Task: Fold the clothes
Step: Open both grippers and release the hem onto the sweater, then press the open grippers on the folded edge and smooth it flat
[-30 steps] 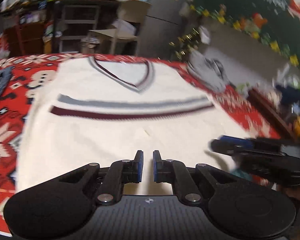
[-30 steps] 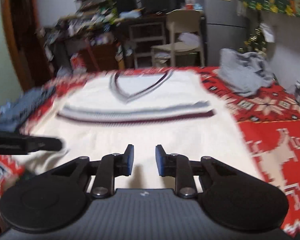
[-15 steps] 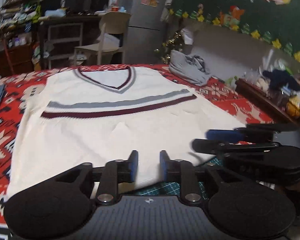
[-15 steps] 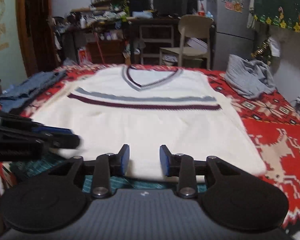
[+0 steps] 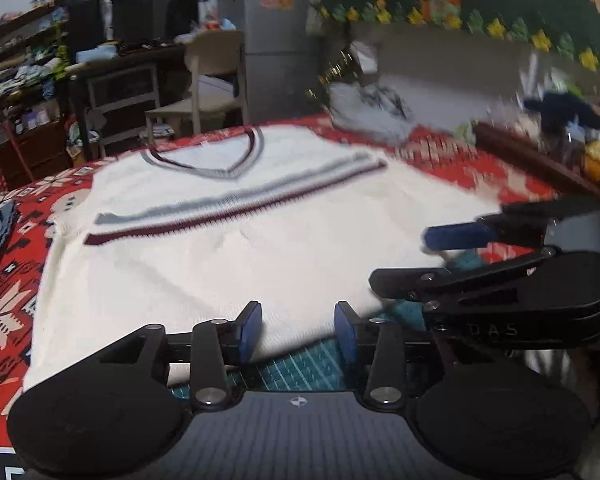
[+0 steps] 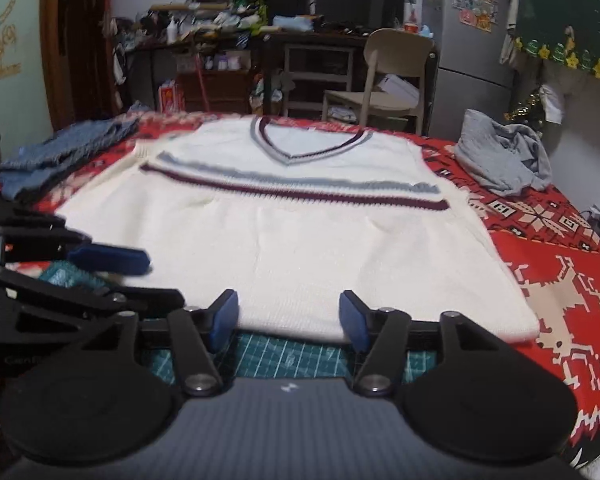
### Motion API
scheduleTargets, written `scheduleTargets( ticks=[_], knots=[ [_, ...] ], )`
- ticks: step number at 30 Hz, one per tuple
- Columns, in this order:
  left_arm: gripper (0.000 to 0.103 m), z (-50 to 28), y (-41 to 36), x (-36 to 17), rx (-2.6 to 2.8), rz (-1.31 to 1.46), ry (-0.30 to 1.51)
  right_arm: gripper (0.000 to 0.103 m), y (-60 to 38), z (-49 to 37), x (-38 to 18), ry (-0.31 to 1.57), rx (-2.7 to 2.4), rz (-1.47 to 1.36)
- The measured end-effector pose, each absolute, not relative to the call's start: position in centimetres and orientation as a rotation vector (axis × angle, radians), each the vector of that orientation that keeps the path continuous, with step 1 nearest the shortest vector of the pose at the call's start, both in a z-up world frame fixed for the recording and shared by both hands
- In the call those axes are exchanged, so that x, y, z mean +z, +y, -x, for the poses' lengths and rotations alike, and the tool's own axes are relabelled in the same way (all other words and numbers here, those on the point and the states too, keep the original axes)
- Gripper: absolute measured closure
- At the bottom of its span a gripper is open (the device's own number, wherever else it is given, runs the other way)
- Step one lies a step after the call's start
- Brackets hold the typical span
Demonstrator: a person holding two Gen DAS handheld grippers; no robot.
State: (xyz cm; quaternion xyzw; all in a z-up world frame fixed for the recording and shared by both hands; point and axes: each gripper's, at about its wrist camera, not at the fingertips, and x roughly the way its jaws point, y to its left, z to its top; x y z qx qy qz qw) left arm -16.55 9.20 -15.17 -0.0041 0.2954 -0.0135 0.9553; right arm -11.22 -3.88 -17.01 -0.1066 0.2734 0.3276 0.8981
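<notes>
Covering the table, a red patterned cloth [image 6: 556,280] carries a cream sweater vest [image 6: 292,248] that lies flat with its V-neck at the far side and its hem at the near edge, where a green cutting mat [image 6: 288,356] shows. A grey garment [image 6: 504,156] lies crumpled at the far right, and folded blue clothes [image 6: 60,152] are at the far left. The right gripper [image 6: 288,320] and the left gripper [image 5: 298,328] hover at the hem, their jaws opening, released, grasping nothing.
</notes>
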Motion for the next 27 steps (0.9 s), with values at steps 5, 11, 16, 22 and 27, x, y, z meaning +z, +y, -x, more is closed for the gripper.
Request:
scheduleTargets(
  ticks=[5, 11, 16, 22, 27],
  knots=[
    [0.039, 15.4, 9.8, -14.4, 0.009, 0.017, 0.565, 0.016, -4.2, 9.7, -16.0, 0.528, 0.633, 0.204],
    [0.037, 14.2, 10.8, -16.3, 0.07, 0.046, 0.653, 0.004, -3.5, 8.0, -17.2, 0.568, 0.608, 0.247],
    [0.012, 14.3, 10.5, -16.3, 0.088, 0.068, 0.664, 0.001, -4.3, 7.1, -18.4, 0.635, 0.601, 0.197],
    [0.0, 14.0, 10.1, -16.3, 0.082, 0.091, 0.691, 0.001, -3.9, 5.9, -17.9, 0.705, 0.599, 0.22],
    [0.0, 13.4, 10.4, -16.0, 0.071, 0.101, 0.72, 0.001, -3.9, 5.9, -17.8, 0.733, 0.586, 0.221]
  ],
)
